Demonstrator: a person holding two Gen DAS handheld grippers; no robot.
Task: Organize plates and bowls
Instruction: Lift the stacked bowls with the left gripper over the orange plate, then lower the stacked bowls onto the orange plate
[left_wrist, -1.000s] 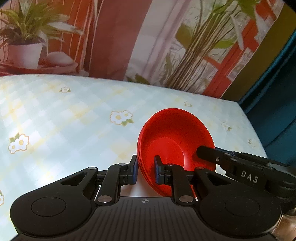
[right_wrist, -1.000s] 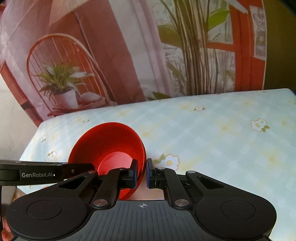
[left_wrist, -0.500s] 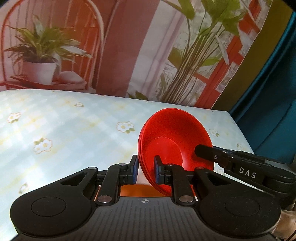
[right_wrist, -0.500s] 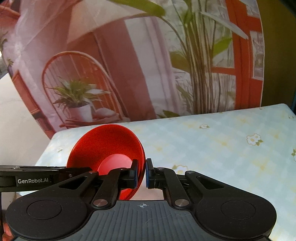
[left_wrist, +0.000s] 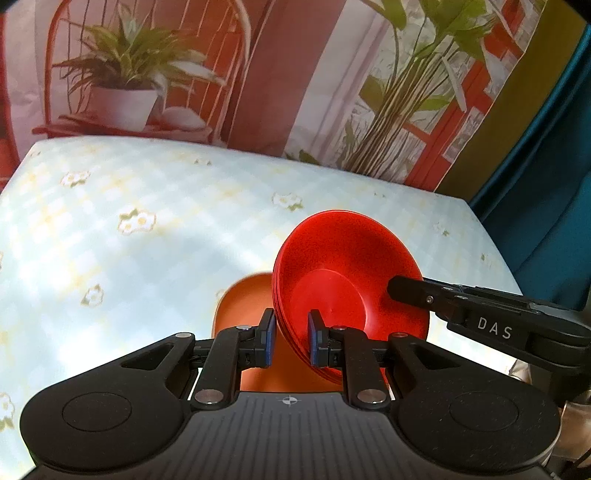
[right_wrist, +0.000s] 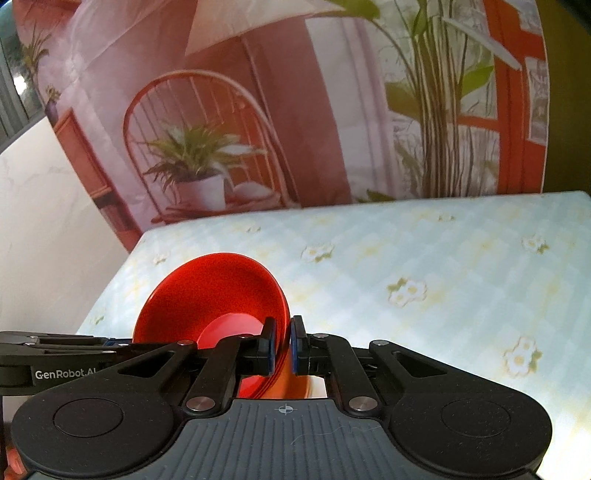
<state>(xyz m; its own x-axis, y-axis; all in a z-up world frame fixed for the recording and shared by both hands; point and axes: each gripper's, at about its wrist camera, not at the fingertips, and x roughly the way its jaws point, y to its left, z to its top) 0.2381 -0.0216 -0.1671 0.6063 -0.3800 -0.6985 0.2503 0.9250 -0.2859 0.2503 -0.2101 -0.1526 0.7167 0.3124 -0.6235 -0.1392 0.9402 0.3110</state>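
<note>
Left wrist | red bowls (left_wrist: 351, 284) stacked | gripped above orange dish (left_wrist: 255, 310)

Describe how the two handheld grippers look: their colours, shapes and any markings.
Both the left gripper and the right gripper are matte black, with ribbed grey bases, round side lobes, silver rivets and blue-padded jaws. A crosshair mark sits centred on each base. Seen side-on, one reads "DAS", the other "GenRobot.AI". No cables or sleeves show.
</note>
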